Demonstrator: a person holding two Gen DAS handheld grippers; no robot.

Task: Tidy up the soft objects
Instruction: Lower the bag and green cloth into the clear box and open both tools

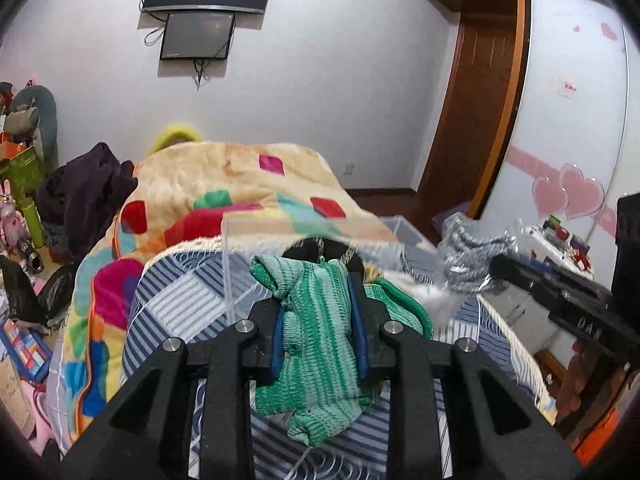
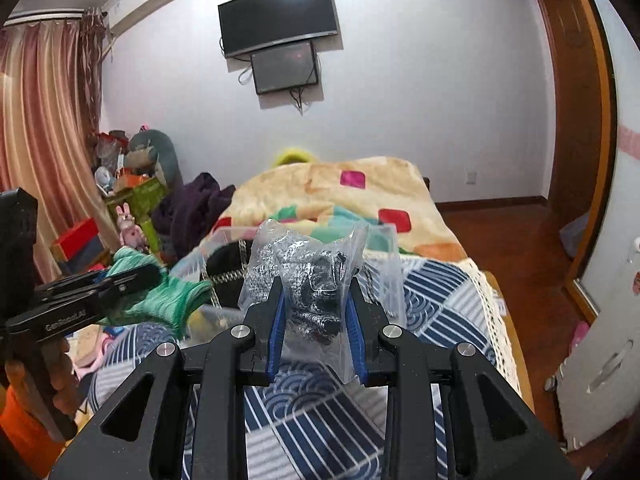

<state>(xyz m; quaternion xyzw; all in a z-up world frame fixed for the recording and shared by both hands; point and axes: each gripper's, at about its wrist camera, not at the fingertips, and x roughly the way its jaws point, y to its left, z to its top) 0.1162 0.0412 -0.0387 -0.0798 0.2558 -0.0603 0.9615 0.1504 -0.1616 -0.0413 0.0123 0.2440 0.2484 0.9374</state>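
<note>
A: Starting on the left: what has the left gripper (image 1: 318,320) got?

B: Its fingers are closed on a green striped knit (image 1: 316,344), pinched about mid-length, so both ends flop free above the bed (image 1: 180,304). I'd judge it light, limp and stretchy; a hold on a bunched middle keeps it from sliding out.

A: And ahead of it?

B: A clear plastic bin (image 1: 230,264) sits on the striped bedspread, with something dark and a chain strap inside. A second green piece (image 1: 404,308) lies just beside the gripper on its right.

A: The right side?

B: The right gripper (image 2: 316,312) has its fingers closed around a clear bag of grey knitwear (image 2: 308,280), held up over the bed. The plastic looks slippery and crinkly, the contents soft, so squeezing through to the bulk seems safer than holding film alone.

A: Anything in the way?

B: The bin's near wall, and the two grippers are close together. The colourful blanket (image 2: 340,192) is heaped beyond.
</note>
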